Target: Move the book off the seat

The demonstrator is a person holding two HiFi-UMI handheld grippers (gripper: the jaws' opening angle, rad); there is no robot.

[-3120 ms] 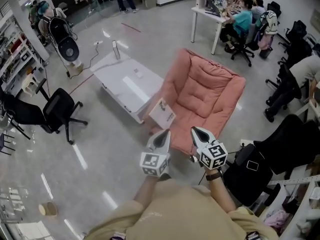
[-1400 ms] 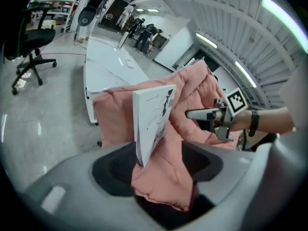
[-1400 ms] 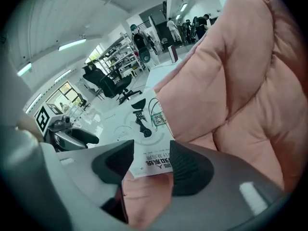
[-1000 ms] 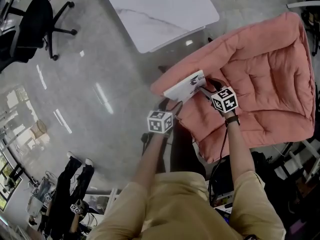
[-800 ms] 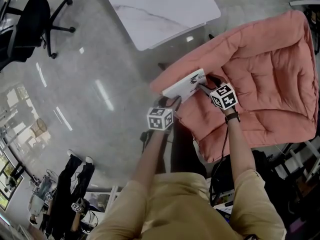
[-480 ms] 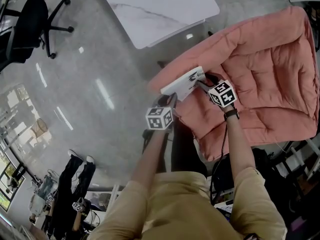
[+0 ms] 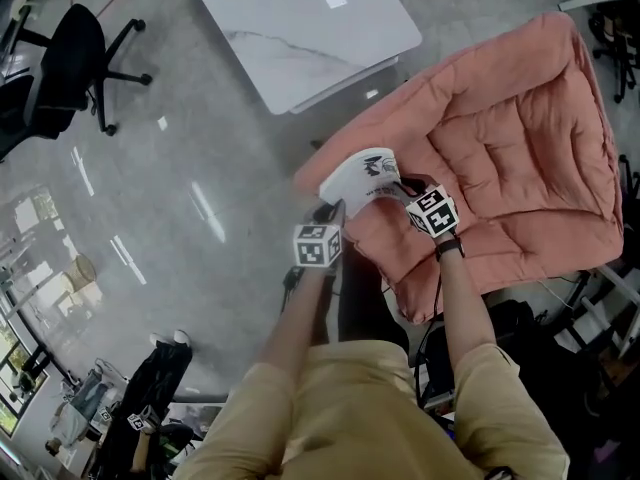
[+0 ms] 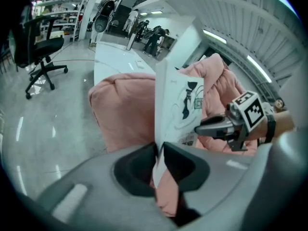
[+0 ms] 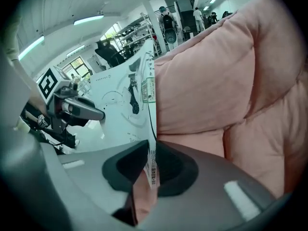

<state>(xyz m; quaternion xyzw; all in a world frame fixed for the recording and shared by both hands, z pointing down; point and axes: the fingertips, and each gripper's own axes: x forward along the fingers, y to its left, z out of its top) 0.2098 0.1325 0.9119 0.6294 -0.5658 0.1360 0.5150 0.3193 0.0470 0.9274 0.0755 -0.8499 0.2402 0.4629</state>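
**Both grippers pinch the book on edge at the seat's front rim**

The left gripper [image 8: 159, 149] and right gripper [image 9: 151, 150] have just been closing. Each pair of fingers now clamps the thin lower edge of the book [image 7: 362, 176], one at each side. Two grips probably keep the floppy cover from sagging or twisting. The book stands tilted up over the front roll of the pink seat [image 7: 520, 138], not yet clear of it. The white counter [image 7: 300, 28], near beyond the seat, looks a handy place to set it.

Quilted matt cloth seat [image 7: 520, 138], smooth paper book [image 7: 360, 178], glossy floor [image 7: 190, 138], polished table [image 7: 300, 18]
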